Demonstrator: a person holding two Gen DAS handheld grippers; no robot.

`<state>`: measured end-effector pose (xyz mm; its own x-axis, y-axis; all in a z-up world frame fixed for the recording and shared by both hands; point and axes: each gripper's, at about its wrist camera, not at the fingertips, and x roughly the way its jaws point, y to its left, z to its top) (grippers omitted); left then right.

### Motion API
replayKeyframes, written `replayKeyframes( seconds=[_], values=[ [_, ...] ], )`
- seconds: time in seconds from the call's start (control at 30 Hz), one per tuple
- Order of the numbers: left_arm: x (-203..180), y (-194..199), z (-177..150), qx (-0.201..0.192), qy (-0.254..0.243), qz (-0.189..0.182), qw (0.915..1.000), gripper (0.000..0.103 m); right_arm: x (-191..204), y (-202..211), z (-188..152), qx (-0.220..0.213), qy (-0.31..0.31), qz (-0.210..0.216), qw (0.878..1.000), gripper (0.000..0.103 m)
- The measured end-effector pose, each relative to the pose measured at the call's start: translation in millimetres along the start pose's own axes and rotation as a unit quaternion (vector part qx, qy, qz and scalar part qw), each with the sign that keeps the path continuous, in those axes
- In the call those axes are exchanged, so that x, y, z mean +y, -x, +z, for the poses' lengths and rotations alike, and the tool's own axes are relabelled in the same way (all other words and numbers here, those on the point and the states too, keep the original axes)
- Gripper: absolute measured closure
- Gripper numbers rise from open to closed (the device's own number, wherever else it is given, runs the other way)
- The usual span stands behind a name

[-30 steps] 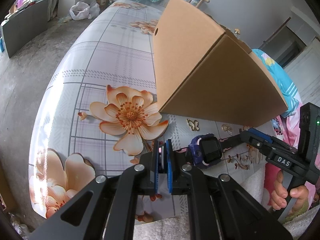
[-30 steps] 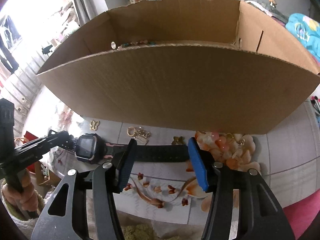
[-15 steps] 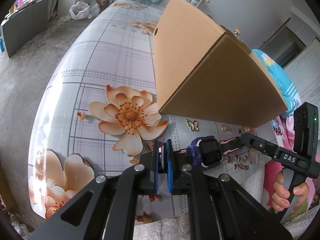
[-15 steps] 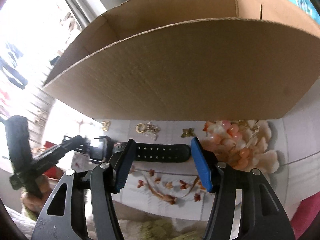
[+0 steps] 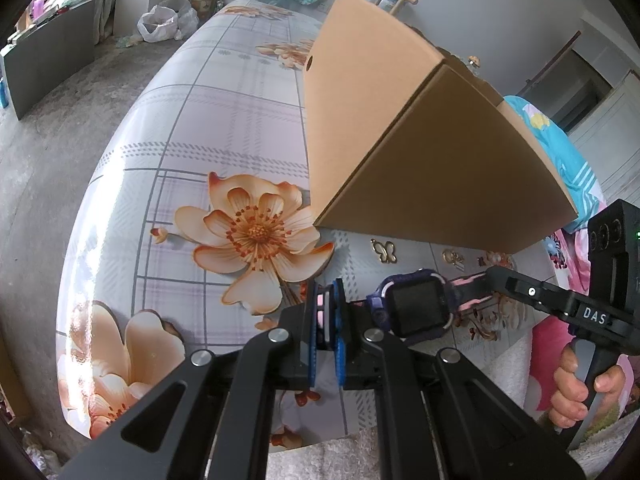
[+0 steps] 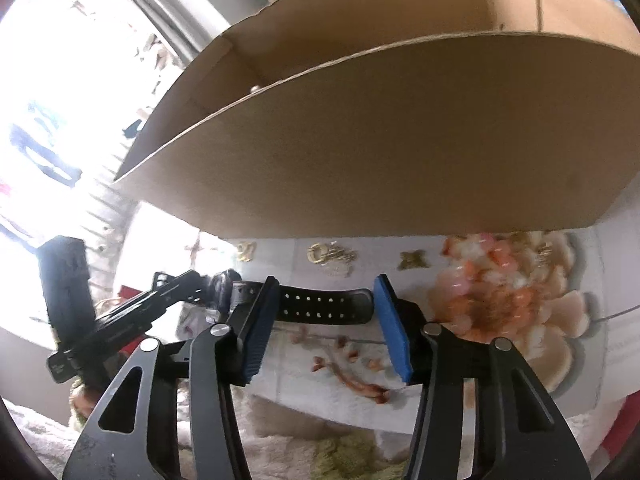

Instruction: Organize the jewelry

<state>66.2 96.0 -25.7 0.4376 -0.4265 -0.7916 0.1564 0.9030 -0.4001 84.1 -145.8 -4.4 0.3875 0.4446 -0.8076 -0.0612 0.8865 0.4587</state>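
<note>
My left gripper (image 5: 327, 308) is shut on the pink strap end of a purple smartwatch (image 5: 414, 310), held just above the flowered table. In the right wrist view the watch's dark strap (image 6: 324, 306) stretches between the fingers of my right gripper (image 6: 326, 328), which is open around it. The left gripper (image 6: 176, 284) shows at the left of that view. The right gripper (image 5: 496, 276) reaches the strap's far end in the left wrist view. A large open cardboard box (image 6: 400, 152) stands just behind, with small jewelry inside at its back.
Gold trinkets lie on the table in front of the box: a butterfly charm (image 5: 384, 249), a ring cluster (image 6: 330, 256), another butterfly (image 6: 412, 260). The flowered tablecloth (image 5: 200, 140) stretches left of the box. A white towel (image 6: 320, 452) lies at the near edge.
The right gripper has dropped lower and tilted left along the watch strap, staying open. The left gripper keeps its hold on the watch, nearly still.
</note>
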Motion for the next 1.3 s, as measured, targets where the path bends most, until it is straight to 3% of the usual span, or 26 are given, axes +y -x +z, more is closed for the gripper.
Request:
replayKeyframes(
  seconds=[0.2, 0.63, 0.77, 0.93, 1.07, 1.17, 1.3],
  values=[
    [-3.1, -1.2, 0.5, 0.001, -0.003, 0.003, 1.0000, 0.096, 4.7, 0.0, 1.0, -0.002, -0.003, 0.015, 1.000, 0.055],
    [-3.3, -1.6, 0.6, 0.001, -0.004, 0.003, 1.0000, 0.096, -23.3, 8.2, -0.4, 0.002, -0.088, 0.147, 0.985, 0.044],
    [-4.3, -2.0, 0.0, 0.001, -0.005, 0.004, 1.0000, 0.096, -21.3, 4.8, -3.0, 0.007, -0.083, 0.139, 0.987, 0.044],
    [-4.6, -2.3, 0.1, 0.002, -0.004, 0.003, 1.0000, 0.096, 2.8, 1.9, -6.4, 0.003, -0.014, 0.055, 0.998, 0.044],
    [-4.8, -2.2, -0.1, 0.001, -0.006, 0.004, 1.0000, 0.096, 18.6, -1.1, -8.1, 0.002, 0.015, 0.035, 0.999, 0.045],
    [-4.9, -2.4, -0.4, 0.001, -0.006, 0.004, 1.0000, 0.096, 25.0, -4.8, -4.1, -0.001, 0.027, 0.023, 0.999, 0.054],
    [-6.5, -2.7, -0.7, 0.000, -0.009, 0.004, 1.0000, 0.096, 28.2, -1.9, -4.8, -0.005, 0.030, 0.026, 0.999, 0.076]
  ],
)
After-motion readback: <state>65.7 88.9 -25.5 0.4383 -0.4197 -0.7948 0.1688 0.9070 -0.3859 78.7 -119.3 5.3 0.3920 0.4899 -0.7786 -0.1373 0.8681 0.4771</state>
